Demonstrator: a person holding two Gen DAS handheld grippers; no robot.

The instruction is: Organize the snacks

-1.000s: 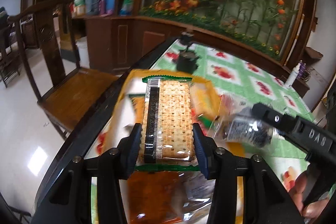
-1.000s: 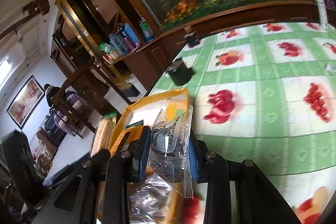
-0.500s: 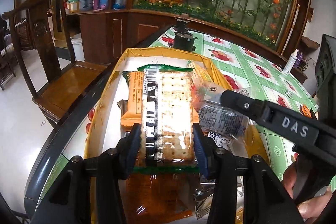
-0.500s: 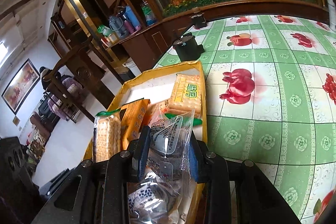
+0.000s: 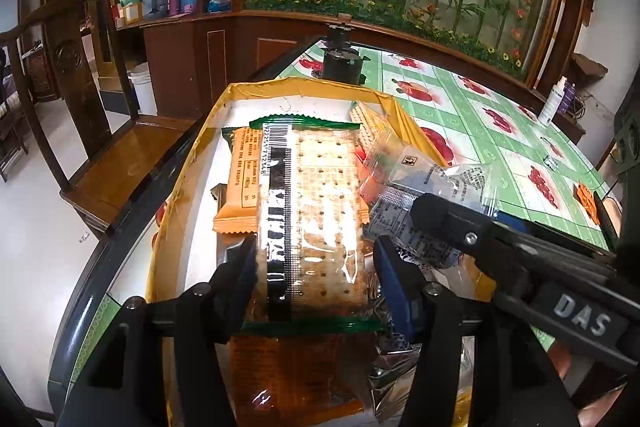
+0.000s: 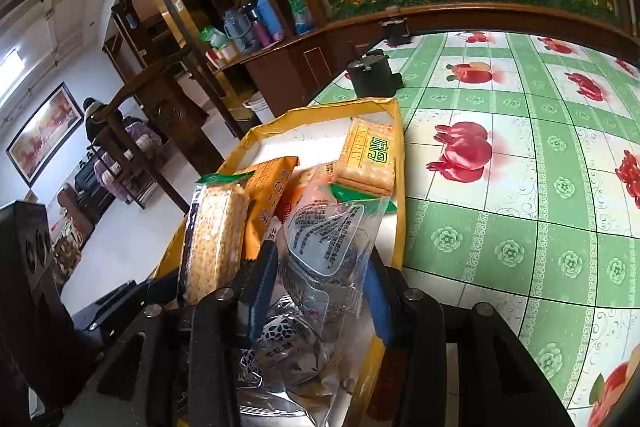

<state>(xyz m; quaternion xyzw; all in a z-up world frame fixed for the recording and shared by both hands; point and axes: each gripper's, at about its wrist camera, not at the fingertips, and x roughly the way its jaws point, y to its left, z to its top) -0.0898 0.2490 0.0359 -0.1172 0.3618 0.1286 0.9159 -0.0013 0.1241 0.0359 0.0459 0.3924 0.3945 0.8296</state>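
The desk (image 6: 520, 211), under its green fruit-print cloth, carries a shallow yellow-rimmed box (image 5: 304, 85) set near its edge, and the snacks are gathered inside it. The box looks like thin card: light, likely to slide if pushed, so anything dropped in should go down gently.

The largest item in play is the cracker pack (image 5: 316, 223), a long clear-wrapped brick lying over an orange wafer pack (image 5: 242, 183). It sits between the jaws of the left gripper (image 5: 316, 267), which are opening; the pads look just off its long sides. I judge it stiff as a block yet brittle inside, with a glossy film that may slip; the long flat sides, mid-length, are the place to take it, with only modest squeeze.

Smaller is the clear sachet (image 6: 324, 247) with dark contents, between the jaws of the right gripper (image 6: 320, 291), which are also opening and no longer seem to pinch it. It seems very light, floppy and crinkly, best held by its sealed edge.

A second biscuit pack (image 6: 370, 163) leans at the box's far side.
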